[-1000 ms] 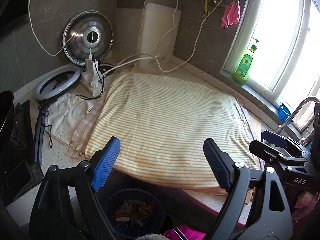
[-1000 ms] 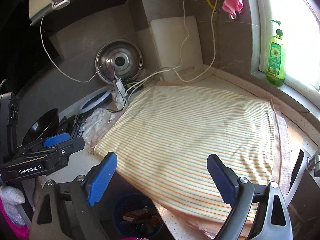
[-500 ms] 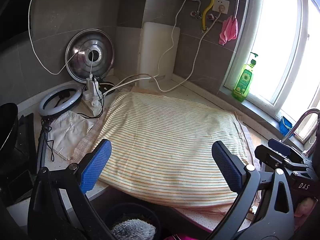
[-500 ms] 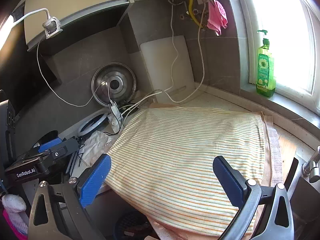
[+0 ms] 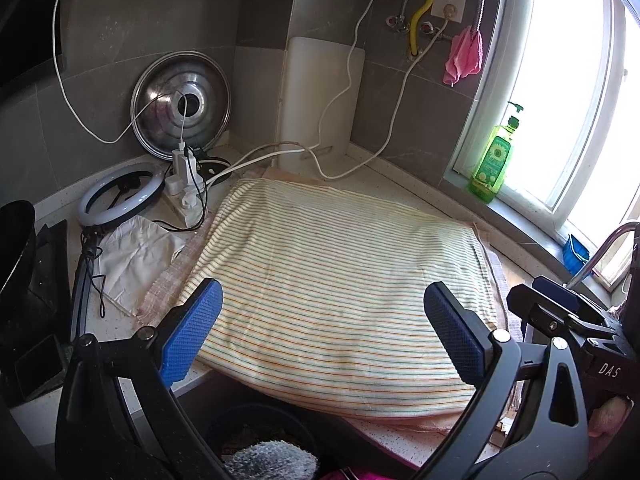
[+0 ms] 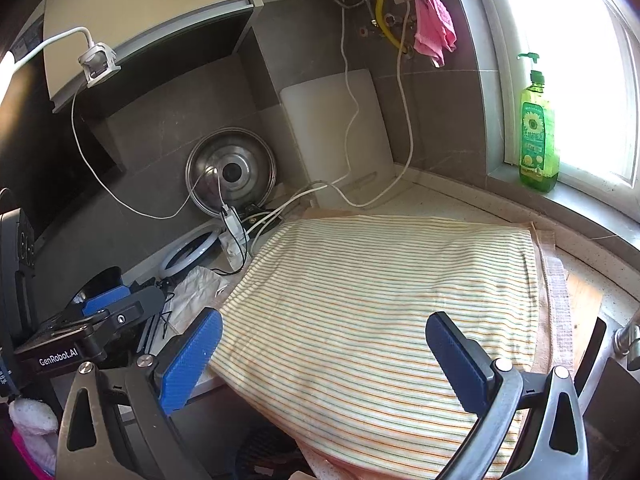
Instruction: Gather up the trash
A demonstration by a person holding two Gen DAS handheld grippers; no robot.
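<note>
- Landmark: cream cloth with thin orange and green stripes [image 5: 336, 292], spread flat over the pale speckled counter [image 5: 404, 184]; its near edge overhangs the counter front.
- Left claw [image 5: 320, 334]: blue-padded fingers spread wide, nothing between them, held above the cloth's near edge.
- Right claw [image 6: 324, 354]: likewise wide apart and empty, over the same near edge.
- Dark round trash bin [image 5: 256, 436]: below the cloth's near edge, under the counter front. Inside it, brownish scraps, with a grey-white fuzzy lump [image 5: 272, 460] lying on top.
- From the right wrist view only a dark slice of the bin [image 6: 264, 452] shows beneath the cloth; contents not legible there.
- Green dish-soap pump bottle [image 6: 538, 136]: upright on the window sill, beyond the cloth's far right corner.
- Crumpled white paper [image 5: 132, 256]: on the counter just left of the cloth.
</note>
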